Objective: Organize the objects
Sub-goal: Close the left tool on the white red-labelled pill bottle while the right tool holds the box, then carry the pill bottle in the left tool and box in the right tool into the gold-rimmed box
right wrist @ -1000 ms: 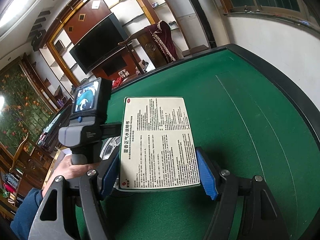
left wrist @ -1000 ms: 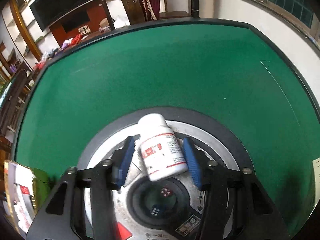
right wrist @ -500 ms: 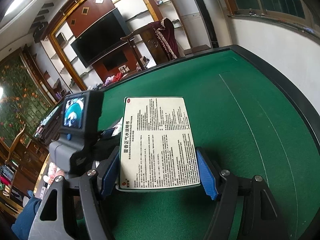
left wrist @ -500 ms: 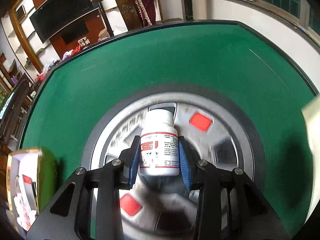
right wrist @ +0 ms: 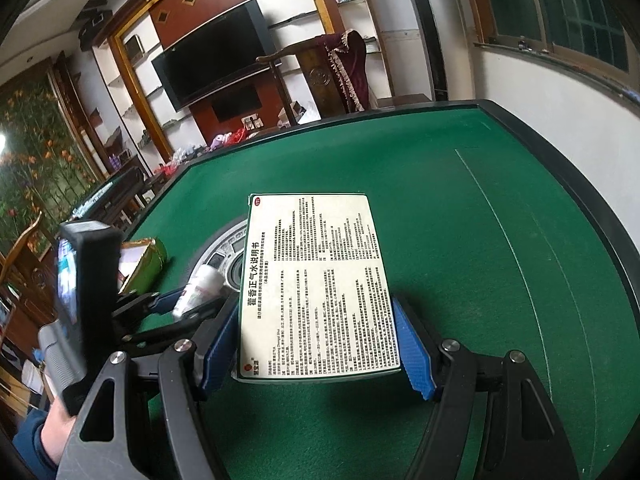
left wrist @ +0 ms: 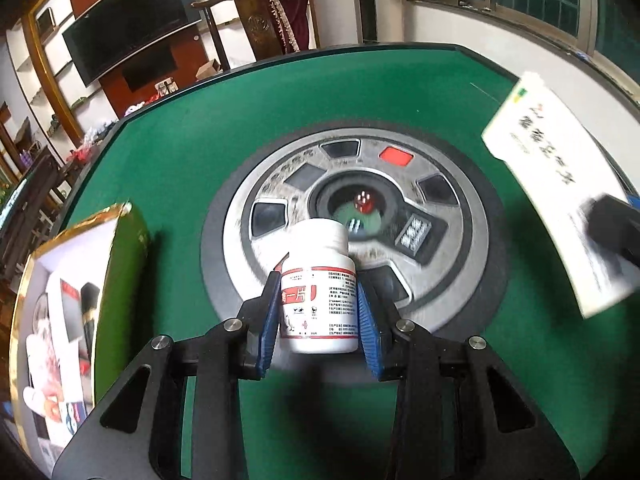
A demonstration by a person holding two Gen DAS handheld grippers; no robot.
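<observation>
A white pill bottle (left wrist: 318, 288) with a red-striped label is held upright between the blue pads of my left gripper (left wrist: 318, 312), above the near rim of the round metal hub (left wrist: 452, 240) in the green table. My right gripper (right wrist: 320, 344) is shut on a flat white medicine box (right wrist: 316, 280) printed with black text, held over the felt. That box (left wrist: 560, 184) shows at the right of the left wrist view, and the bottle (right wrist: 200, 288) shows at the left of the right wrist view.
An open green box with gold trim (left wrist: 72, 312) holding several small packets lies on the felt at the left. Dice (left wrist: 364, 202) sit in the hub's middle well. The table's dark raised edge (right wrist: 560, 168) curves along the right. A person's hand and blue sleeve (right wrist: 36, 436) hold the left gripper.
The left gripper's pads closed onto the tilted bottle, stood it upright and carried it back toward the near left of the hub. The green box and the white medicine box came further into view.
</observation>
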